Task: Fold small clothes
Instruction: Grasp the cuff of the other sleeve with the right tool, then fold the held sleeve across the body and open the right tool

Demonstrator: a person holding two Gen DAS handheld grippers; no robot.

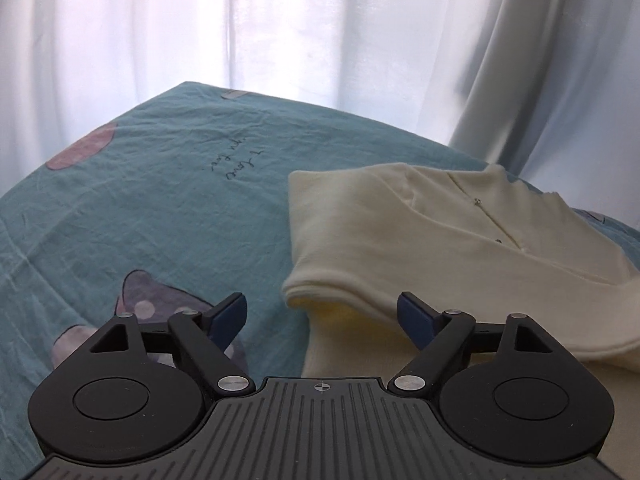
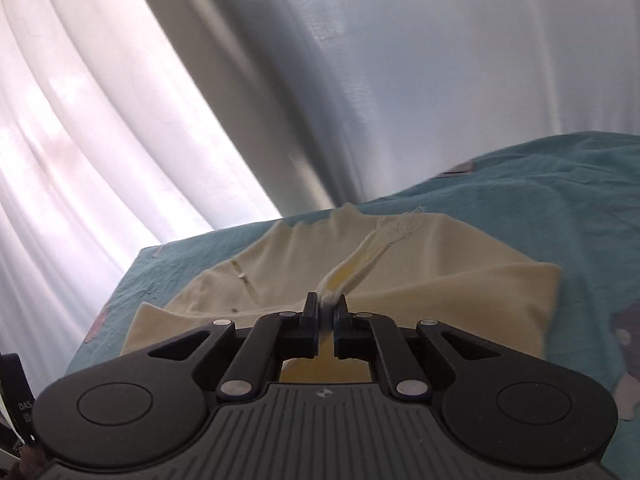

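Note:
A small cream garment (image 1: pixel 440 240) with a snap placket lies partly folded on the teal bedsheet (image 1: pixel 160 200). In the left wrist view my left gripper (image 1: pixel 322 310) is open and empty, its blue-padded fingertips (image 1: pixel 228 312) spread just above the garment's folded left edge. In the right wrist view the same cream garment (image 2: pixel 440 276) lies on the sheet (image 2: pixel 540 200). My right gripper (image 2: pixel 325 308) is shut on a pinched ridge of the garment's cloth and lifts it slightly.
White curtains (image 1: pixel 240 20) hang behind the bed's far edge. The sheet carries printed shapes, a pink spot (image 1: pixel 80 148), a grey dotted figure (image 1: pixel 144 300) and handwriting (image 1: pixel 240 164). A dark object (image 2: pixel 16 392) shows at the lower left of the right wrist view.

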